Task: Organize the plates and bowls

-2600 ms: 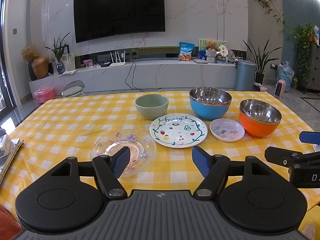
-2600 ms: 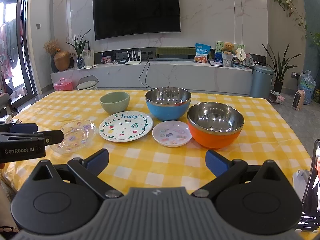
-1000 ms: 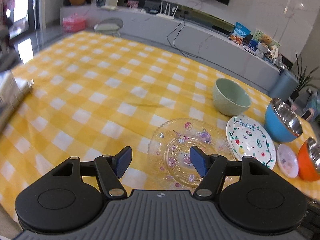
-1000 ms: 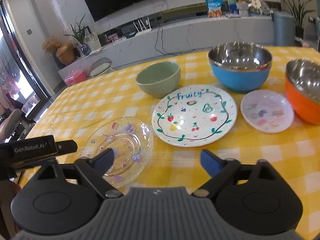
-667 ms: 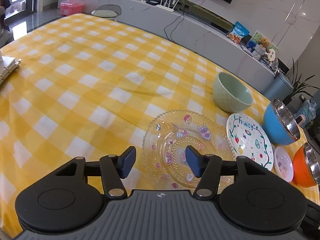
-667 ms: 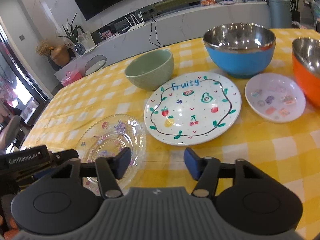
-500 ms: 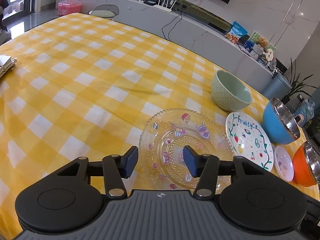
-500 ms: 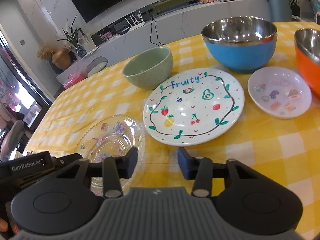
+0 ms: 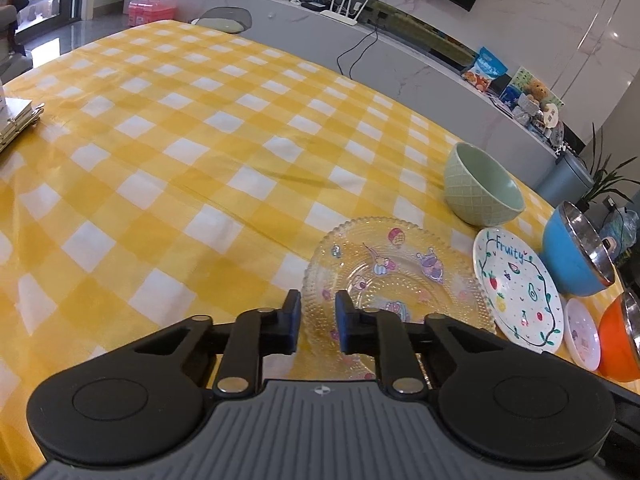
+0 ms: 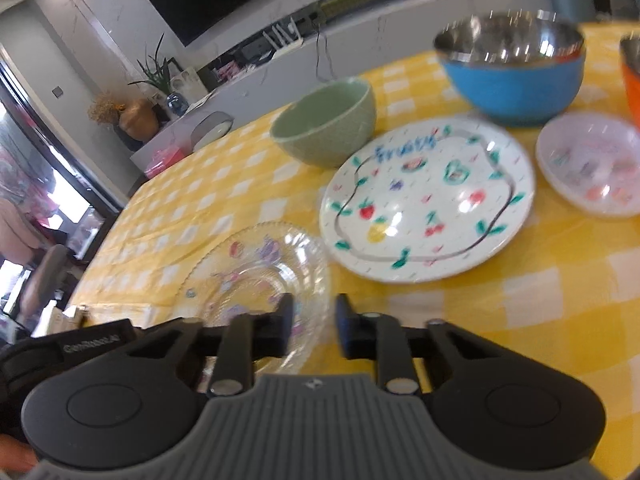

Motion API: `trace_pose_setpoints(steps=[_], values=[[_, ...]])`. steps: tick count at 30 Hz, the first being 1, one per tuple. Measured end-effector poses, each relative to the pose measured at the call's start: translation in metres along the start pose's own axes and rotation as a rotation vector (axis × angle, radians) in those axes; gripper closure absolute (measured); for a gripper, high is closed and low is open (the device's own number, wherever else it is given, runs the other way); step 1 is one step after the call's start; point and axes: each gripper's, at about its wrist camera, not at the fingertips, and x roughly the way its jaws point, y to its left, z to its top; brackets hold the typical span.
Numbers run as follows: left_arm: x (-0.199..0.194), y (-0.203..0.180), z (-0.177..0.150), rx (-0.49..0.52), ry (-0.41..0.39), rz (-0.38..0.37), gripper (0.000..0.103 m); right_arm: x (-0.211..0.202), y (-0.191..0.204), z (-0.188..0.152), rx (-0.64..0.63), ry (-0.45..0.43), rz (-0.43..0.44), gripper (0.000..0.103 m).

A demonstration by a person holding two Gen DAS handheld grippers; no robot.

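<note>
A clear glass plate (image 9: 400, 268) with cartoon prints lies on the yellow checked tablecloth (image 9: 180, 160). My left gripper (image 9: 316, 320) straddles its near-left rim, jaws closing, a narrow gap still showing around the rim. In the blurred right wrist view the same glass plate (image 10: 256, 276) has its near-right rim between the closing jaws of my right gripper (image 10: 314, 320). Beyond it stand a white "Fruity" plate (image 10: 428, 200), a green bowl (image 10: 328, 124), a blue steel bowl (image 10: 512, 80), a small pink plate (image 10: 592, 164) and an orange bowl (image 10: 632, 76).
A wide stretch of checked cloth runs left of the glass plate. A notebook (image 9: 16, 120) lies at the table's left edge. The left tool's black body (image 10: 92, 344) sits low at the left of the right wrist view. A TV bench stands behind the table.
Both grippers have sunk toward the glass plate, and their jaws have narrowed from wide apart to a small gap around its rim, one on each side. The dishes have not moved.
</note>
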Motion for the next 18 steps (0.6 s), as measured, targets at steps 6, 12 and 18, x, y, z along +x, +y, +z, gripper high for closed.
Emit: trace_pose_setpoints(steps=[6,12,18], values=[[-0.002,-0.001,0.0,0.009,-0.004,0.012,0.087,0.0,-0.001,0.0,0.005,-0.002,-0.011,0.095],[-0.014,-0.004,-0.001,0.015,0.007,0.009,0.089,-0.013,-0.002,0.002,0.005,0.006,-0.003,0.096],[-0.034,-0.014,-0.008,0.027,0.023,-0.006,0.091,-0.037,-0.007,-0.001,0.019,0.017,-0.003,0.096]])
